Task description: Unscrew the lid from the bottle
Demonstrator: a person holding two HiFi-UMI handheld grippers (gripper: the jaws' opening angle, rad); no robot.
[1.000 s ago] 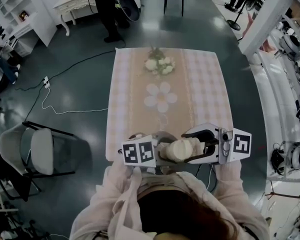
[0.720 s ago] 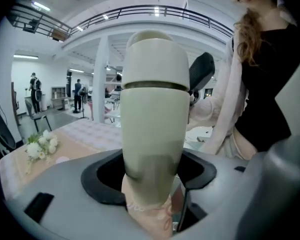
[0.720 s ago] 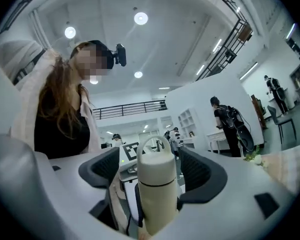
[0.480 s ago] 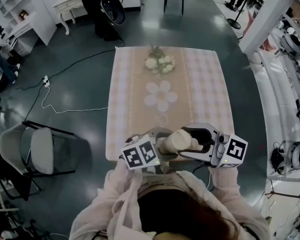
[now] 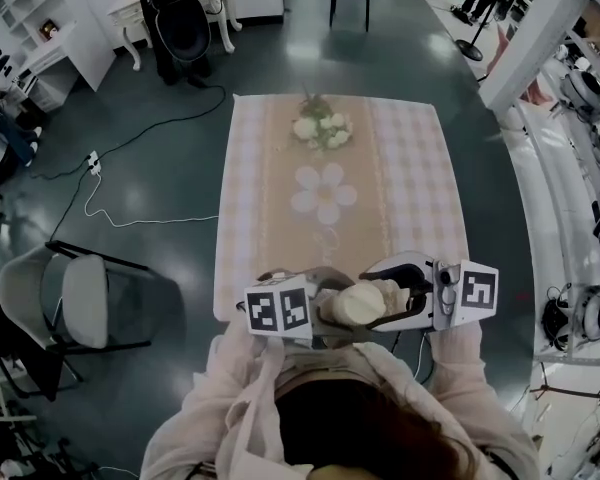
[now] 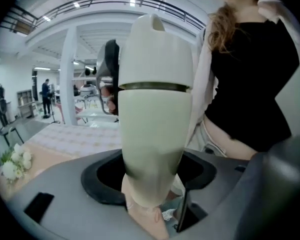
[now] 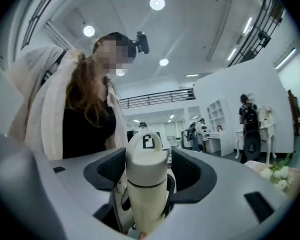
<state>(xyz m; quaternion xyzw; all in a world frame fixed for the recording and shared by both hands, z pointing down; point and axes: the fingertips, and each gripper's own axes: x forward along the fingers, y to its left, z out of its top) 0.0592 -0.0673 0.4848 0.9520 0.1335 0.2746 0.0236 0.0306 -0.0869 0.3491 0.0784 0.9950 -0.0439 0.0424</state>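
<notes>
Cream bottle is up off the bench, held btwn both grippers close to the person's chest, over the bench's near edge. Left gripper: fingers clamped on the bottle's lower body. In the left gripper view the body fills the gap, w/ the lid above. Right gripper comes in from the opp. side, fingers closed round the lid, pads against its sides in the right gripper view. Lid still seated on the body, thin dark seam btwn them, loop handle on top. Bench has a checked cloth, a flower-shaped mat midway & a white flower bunch at the far end.
</notes>
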